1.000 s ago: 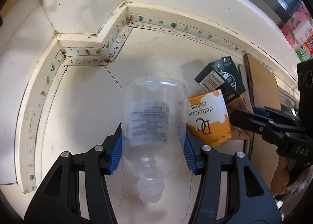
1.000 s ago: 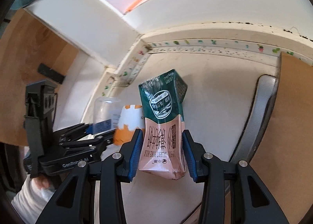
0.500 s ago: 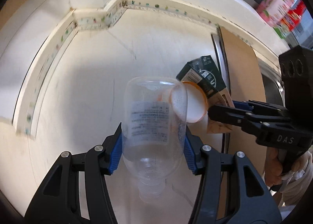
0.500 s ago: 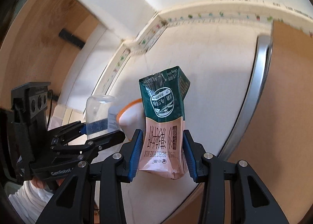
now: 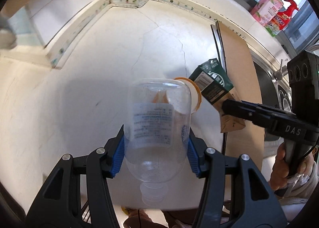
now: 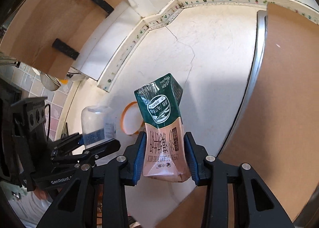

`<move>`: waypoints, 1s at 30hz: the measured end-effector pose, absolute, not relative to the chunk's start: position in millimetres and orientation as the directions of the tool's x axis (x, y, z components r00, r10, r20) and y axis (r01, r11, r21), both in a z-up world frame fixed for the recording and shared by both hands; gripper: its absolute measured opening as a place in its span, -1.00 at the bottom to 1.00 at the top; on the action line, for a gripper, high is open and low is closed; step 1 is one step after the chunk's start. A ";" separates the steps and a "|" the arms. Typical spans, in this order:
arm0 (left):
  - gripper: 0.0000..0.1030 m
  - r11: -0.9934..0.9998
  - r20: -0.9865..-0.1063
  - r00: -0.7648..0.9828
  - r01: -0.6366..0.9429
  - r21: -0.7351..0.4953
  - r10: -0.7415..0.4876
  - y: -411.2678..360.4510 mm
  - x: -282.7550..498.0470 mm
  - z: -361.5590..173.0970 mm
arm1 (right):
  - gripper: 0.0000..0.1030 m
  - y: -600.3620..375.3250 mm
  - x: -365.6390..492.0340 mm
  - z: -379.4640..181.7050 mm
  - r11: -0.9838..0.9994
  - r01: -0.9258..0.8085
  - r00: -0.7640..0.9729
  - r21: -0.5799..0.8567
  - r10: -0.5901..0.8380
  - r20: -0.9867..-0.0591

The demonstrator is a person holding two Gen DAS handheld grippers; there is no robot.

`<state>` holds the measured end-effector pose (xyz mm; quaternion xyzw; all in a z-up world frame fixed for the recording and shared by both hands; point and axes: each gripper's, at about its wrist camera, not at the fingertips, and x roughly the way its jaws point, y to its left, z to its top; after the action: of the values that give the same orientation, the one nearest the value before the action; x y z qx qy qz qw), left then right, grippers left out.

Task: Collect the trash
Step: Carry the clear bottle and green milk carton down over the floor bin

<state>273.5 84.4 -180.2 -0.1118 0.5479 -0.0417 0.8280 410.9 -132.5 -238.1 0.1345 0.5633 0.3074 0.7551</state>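
Cream countertop [image 5: 99, 88]; left claw [image 5: 156, 150] grips bottle [image 5: 157, 120], right claw [image 6: 164, 157] grips carton [image 6: 162, 126].

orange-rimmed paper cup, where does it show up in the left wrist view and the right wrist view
Left wrist: the paper cup sits right of centre, partly behind the clear bottle, beside the milk carton.
Right wrist: the cup sits left of centre, between bottle and carton.
Shared landmark: the cactus-patterned tape strip along the counter's back edge.
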 end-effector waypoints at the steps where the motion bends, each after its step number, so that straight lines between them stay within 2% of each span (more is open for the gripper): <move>1: -0.02 0.971 -0.896 0.399 -0.053 -0.233 -0.194 89.0 264.2 -179.4 | -0.26 -131.2 402.8 -234.9 0.777 -0.310 0.182 0.548 0.614 -0.768; 9: -0.02 0.969 -0.887 0.410 -0.027 -0.245 -0.213 110.1 210.8 -173.2 | -0.27 -115.9 326.3 -210.6 0.825 -0.286 0.271 0.488 0.558 -0.785; 20: -0.02 0.968 -0.846 0.477 0.040 -0.249 -0.238 126.5 142.0 -142.7 | -0.27 -103.9 246.2 -172.8 0.838 -0.253 0.353 0.484 0.545 -0.760; 25: -0.02 0.958 -0.842 0.460 0.087 -0.272 -0.281 130.1 106.7 -152.0 | -0.27 -91.9 194.9 -172.0 0.849 -0.242 0.358 0.471 0.529 -0.769; 30: -0.02 0.957 -0.869 0.403 0.125 -0.261 -0.289 124.7 70.4 -180.1 | -0.27 -83.2 135.6 -194.4 0.860 -0.216 0.322 0.461 0.509 -0.798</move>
<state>70.4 124.7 -180.1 -0.0773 0.5323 -0.1240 0.8339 135.6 -83.2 -194.4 0.1364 0.5367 0.2262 0.8014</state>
